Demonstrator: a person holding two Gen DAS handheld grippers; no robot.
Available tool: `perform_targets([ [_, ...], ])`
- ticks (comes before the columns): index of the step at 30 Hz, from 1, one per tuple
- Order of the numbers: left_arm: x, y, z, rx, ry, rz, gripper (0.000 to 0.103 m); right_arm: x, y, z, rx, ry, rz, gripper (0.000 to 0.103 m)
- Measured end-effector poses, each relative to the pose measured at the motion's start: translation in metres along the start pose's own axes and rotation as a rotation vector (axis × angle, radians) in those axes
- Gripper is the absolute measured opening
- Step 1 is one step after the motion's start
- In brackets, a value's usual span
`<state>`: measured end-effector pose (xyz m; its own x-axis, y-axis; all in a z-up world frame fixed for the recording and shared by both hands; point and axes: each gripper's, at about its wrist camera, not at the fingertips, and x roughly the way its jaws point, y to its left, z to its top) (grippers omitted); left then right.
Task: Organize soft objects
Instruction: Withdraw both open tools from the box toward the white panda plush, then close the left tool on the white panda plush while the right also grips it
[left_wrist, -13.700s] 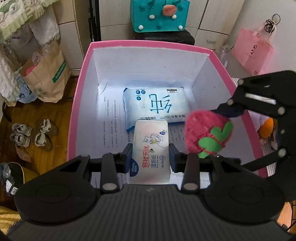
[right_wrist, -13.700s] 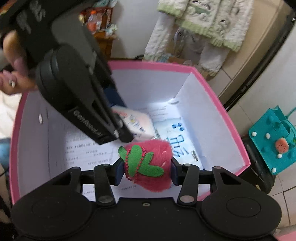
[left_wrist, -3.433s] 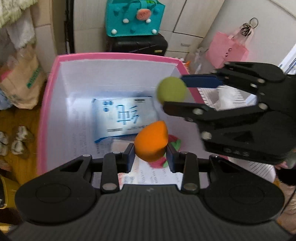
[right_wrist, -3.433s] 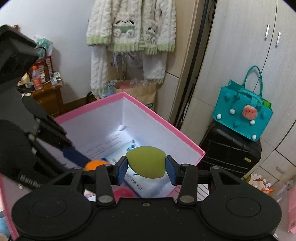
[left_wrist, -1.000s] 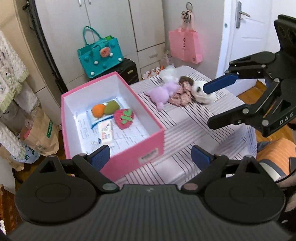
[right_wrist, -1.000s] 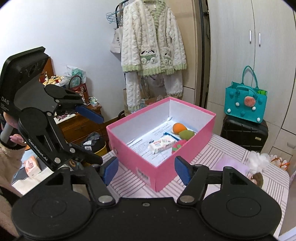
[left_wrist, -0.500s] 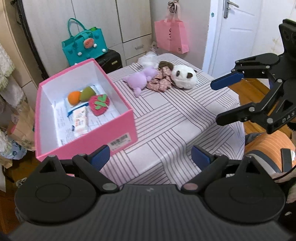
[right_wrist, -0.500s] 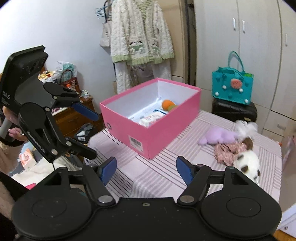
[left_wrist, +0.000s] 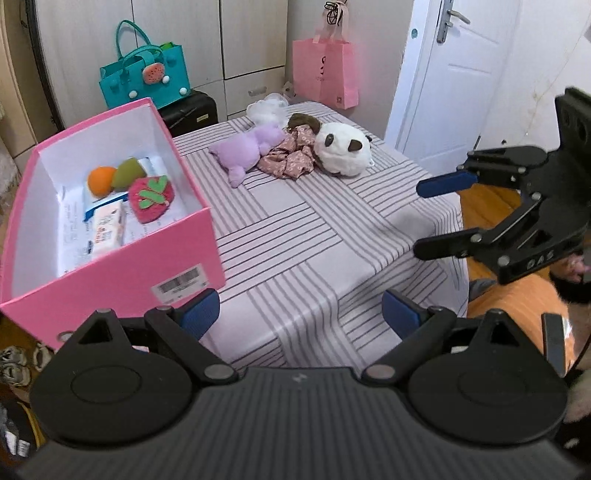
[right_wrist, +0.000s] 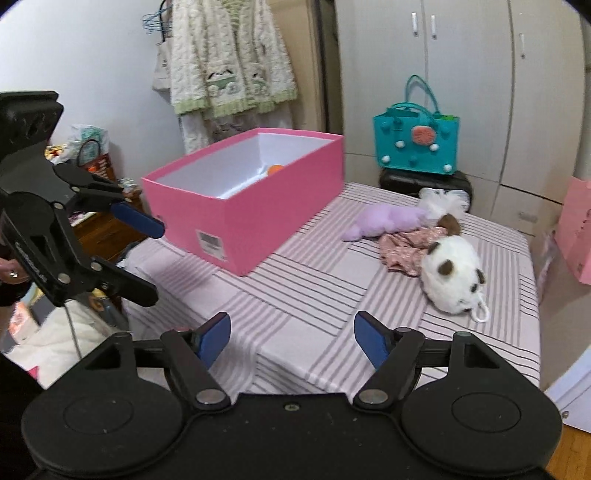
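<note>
Plush is what remains to sort — a loose cluster at about 12 o'clock on the striped table (left_wrist: 295, 236), well apart from both grippers. Counted in the left wrist view: one purple plush (left_wrist: 248, 148), one white-and-brown panda plush (left_wrist: 341, 149), one crumpled pink floral cloth (left_wrist: 290, 159) between and touching both, one white fluffy item (left_wrist: 266, 110) behind them. Four pieces outside.

One pink box (left_wrist: 122, 266) at 10 o'clock. Inside: one orange sponge (left_wrist: 100, 179), one green sponge (left_wrist: 129, 172), one strawberry plush (left_wrist: 151, 199), and at least one wipes pack (left_wrist: 107, 229); a second pack may lie beneath the sponges, cannot tell for sure.

Left gripper (left_wrist: 301, 314): jaws wide apart, nothing between them, over the near table edge. Right gripper (right_wrist: 291, 338): jaws opening, also empty, only tablecloth beyond them.

Handling estimate — all four pieces look light and compressible, no breakage risk. Panda: round and bulky, so grip across the body's middle, not by its white loop, which could swing. Purple plush: pinch the torso. Cloth: limp, will drape and may drag its neighbours; take a bunched fold near its centre. Fluffy item: likely squashes flat, so close firmly.
</note>
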<state>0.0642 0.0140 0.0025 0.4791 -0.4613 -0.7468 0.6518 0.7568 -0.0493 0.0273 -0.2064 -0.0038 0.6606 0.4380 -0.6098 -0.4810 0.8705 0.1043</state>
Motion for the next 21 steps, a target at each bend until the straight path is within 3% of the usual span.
perform_targets([
  [8, 0.036, -0.001, 0.019, -0.037, -0.001, -0.078, 0.092, 0.015, -0.032, -0.012, 0.032, -0.038, -0.069, 0.079],
  [14, 0.059, -0.007, 0.038, -0.036, -0.055, -0.053, 0.092, 0.03, -0.062, -0.021, 0.044, -0.068, -0.153, 0.08],
  [21, 0.09, -0.01, 0.06, -0.103, -0.116, -0.122, 0.092, 0.05, -0.093, -0.028, 0.075, -0.114, -0.205, 0.08],
])
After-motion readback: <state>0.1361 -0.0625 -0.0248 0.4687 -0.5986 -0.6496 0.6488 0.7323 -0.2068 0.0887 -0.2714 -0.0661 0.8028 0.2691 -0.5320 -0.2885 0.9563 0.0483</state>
